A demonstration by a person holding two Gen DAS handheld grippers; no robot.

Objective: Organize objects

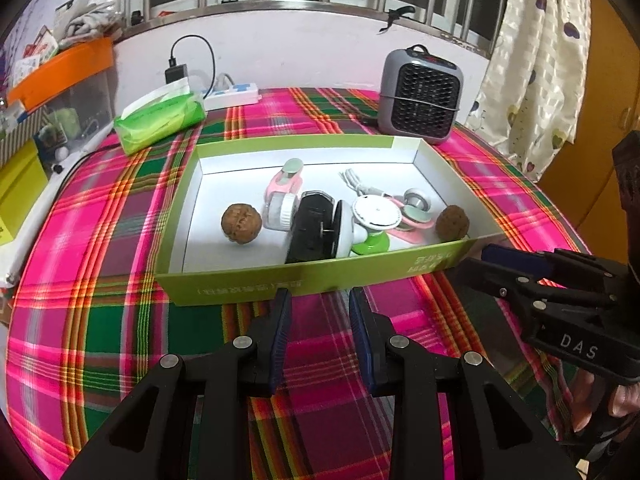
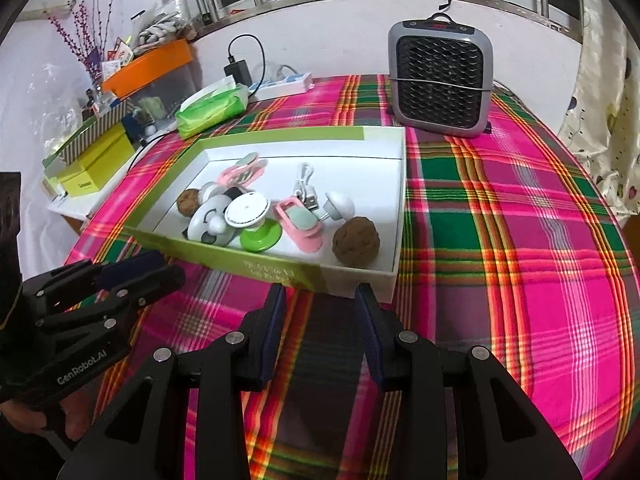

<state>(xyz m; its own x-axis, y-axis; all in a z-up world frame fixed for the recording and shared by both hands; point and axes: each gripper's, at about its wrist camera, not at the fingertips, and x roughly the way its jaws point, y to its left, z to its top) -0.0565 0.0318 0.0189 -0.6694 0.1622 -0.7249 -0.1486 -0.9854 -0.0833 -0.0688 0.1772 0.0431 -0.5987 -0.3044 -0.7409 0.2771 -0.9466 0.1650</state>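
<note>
Gripper (image 1: pixel 320 300) empty, 2 walnuts (image 1: pixel 241 224), 1 box (image 1: pixel 280 280)

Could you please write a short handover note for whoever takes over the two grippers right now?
Left gripper: open, empty, hovering over the plaid cloth just before the green box.
Right gripper: open, empty, beside it at the box's near wall.
In the box: two brown balls, pink clips, a black case, a green-footed white gadget, a cable.
Done: the small items all lie in the box.
Left: nothing loose shows on the cloth; check whether more is wanted.
</note>
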